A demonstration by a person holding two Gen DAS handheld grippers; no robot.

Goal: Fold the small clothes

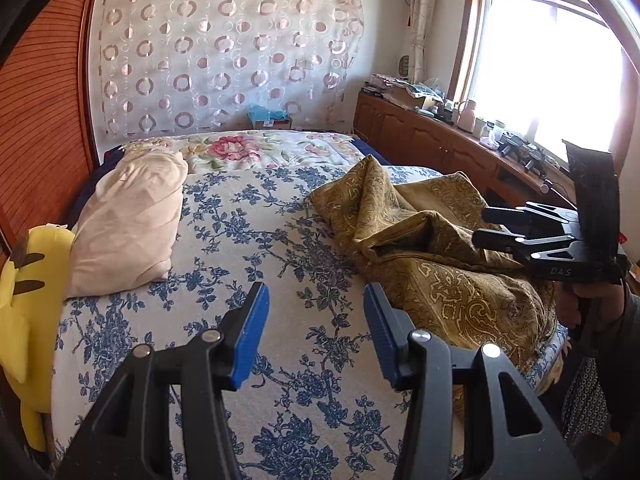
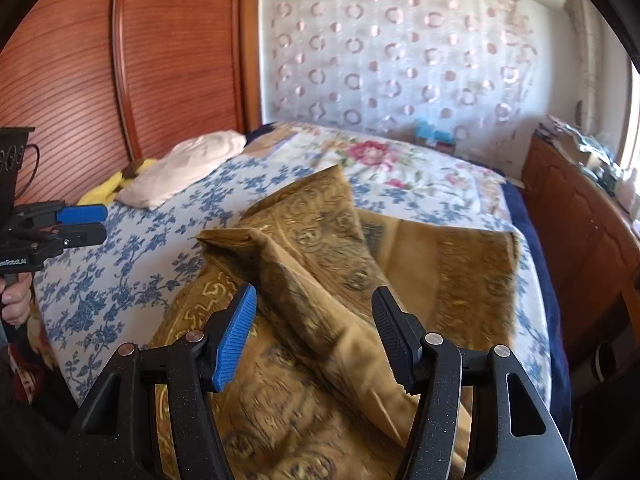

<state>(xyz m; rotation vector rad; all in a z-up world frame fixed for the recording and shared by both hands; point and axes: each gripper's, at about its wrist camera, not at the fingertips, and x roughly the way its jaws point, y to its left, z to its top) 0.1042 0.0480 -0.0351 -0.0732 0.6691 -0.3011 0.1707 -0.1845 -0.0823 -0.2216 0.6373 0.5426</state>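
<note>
The left wrist camera looks forward along its own blue-padded fingers [image 1: 256, 336], angled down over the blue-flowered bedspread [image 1: 256, 216], facing the circle-patterned curtain [image 1: 224, 52] at the far wall, with the window [image 1: 548, 68] on its right. The right wrist camera sits close above the rumpled gold paisley cloth [image 2: 320, 240], looking along its fingers [image 2: 236, 340] toward the same curtain and the wooden headboard [image 2: 160, 60] on its left. Both views share the bed, the cloth, the cream pillow [image 1: 132, 216] and the floral quilt [image 2: 384, 160]. Each camera catches the other gripper at its frame edge: the right gripper [image 1: 480, 226] in the left view, the left gripper [image 2: 104, 224] in the right.
</note>
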